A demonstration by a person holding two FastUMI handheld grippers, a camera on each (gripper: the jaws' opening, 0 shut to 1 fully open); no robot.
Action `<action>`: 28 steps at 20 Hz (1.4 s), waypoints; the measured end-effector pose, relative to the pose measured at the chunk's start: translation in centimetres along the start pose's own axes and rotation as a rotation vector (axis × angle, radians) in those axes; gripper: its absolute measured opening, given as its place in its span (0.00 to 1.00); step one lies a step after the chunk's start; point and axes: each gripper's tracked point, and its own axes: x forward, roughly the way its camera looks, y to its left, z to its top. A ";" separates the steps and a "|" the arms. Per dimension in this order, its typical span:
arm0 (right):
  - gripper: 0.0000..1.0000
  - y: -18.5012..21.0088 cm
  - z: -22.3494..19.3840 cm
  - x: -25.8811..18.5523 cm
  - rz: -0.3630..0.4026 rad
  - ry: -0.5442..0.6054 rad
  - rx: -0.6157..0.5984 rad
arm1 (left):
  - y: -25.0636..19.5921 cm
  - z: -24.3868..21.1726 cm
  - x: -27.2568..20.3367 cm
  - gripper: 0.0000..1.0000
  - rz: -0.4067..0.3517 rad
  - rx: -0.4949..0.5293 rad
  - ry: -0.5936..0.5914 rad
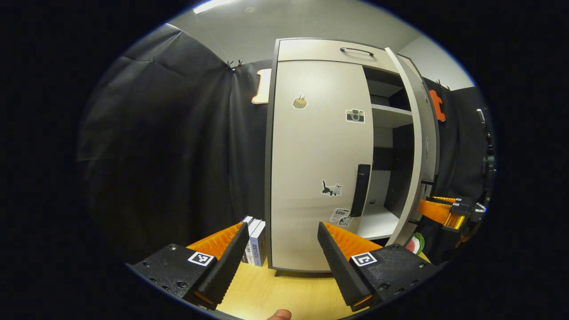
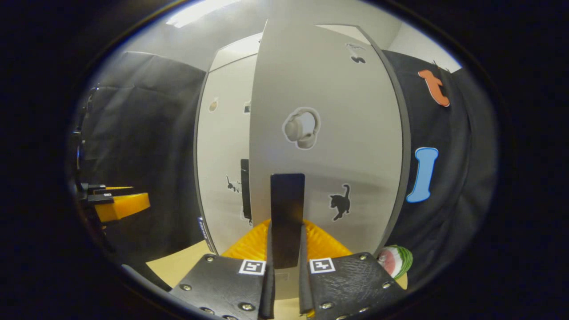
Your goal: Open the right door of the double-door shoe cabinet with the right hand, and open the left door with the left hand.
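The pale shoe cabinet stands on a wooden table. Its left door is closed, with stickers and a black vertical handle near its inner edge. My left gripper is open in front of this door, short of the handle and touching nothing. The right door is swung partly outward, baring the shelves. In the right gripper view, my right gripper is shut on the right door's black handle, with the right door straight ahead. The left door shows beyond it.
A few books stand against the cabinet's left side. A watermelon-patterned object lies by the open door's foot. The wooden tabletop runs in front of the cabinet. Black cloth walls close in on both sides. A drawer handle tops the cabinet.
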 end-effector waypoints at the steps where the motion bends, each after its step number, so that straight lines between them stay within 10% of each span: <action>1: 0.22 -0.1 0.0 -0.2 0.010 0.000 -0.002 | -0.6 0.0 0.2 0.96 -0.005 -0.002 0.002; 16: 0.22 -2.4 0.0 -3.0 0.138 0.004 0.029 | -10.0 -1.4 -0.2 0.96 -0.068 0.003 0.037; 28: 0.21 -6.2 -0.6 -5.6 0.090 -0.005 0.029 | -14.0 -1.2 -1.7 0.96 -0.071 0.001 0.031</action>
